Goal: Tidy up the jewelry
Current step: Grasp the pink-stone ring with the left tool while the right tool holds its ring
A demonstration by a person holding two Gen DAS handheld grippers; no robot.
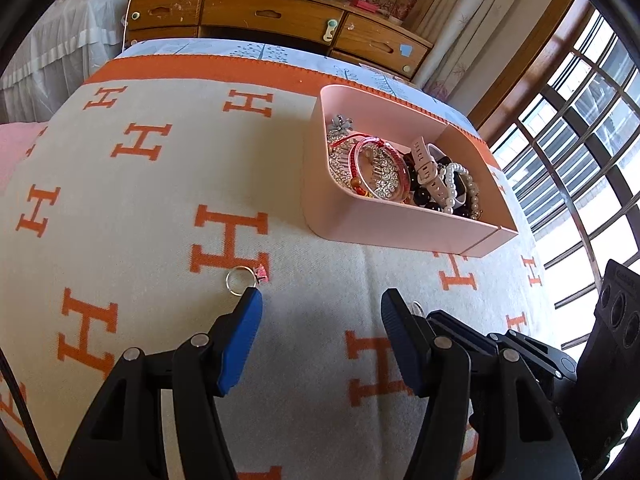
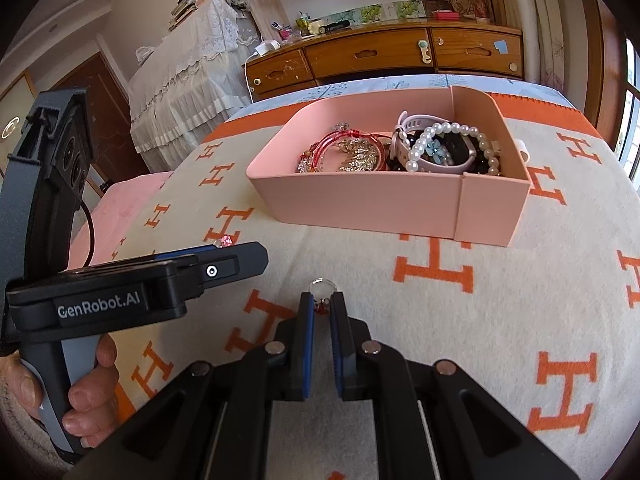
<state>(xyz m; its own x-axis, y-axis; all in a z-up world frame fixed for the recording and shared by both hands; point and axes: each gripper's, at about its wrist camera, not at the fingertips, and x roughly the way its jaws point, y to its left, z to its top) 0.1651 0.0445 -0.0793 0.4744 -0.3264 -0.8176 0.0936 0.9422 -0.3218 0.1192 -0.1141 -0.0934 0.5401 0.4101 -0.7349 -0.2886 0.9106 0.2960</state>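
A pink box (image 1: 384,226) (image 2: 360,204) on the bed blanket holds red cord bracelets (image 1: 376,148), a rhinestone piece, a pearl bracelet (image 2: 448,136), black beads and a pale pink watch (image 1: 430,168). My left gripper (image 1: 320,304) is open and empty; a silver ring with a pink stone (image 1: 240,278) lies on the blanket just off its left fingertip. My right gripper (image 2: 322,306) is shut on a silver ring with a red stone (image 2: 322,292), held low over the blanket in front of the box. The left gripper's body (image 2: 132,284) shows at the left of the right wrist view.
The white blanket with orange H letters (image 1: 140,208) covers the bed. A wooden dresser (image 1: 272,16) with clutter stands behind the bed. A barred window (image 1: 580,152) is at the right. A lace-covered piece of furniture (image 2: 192,80) stands at the left.
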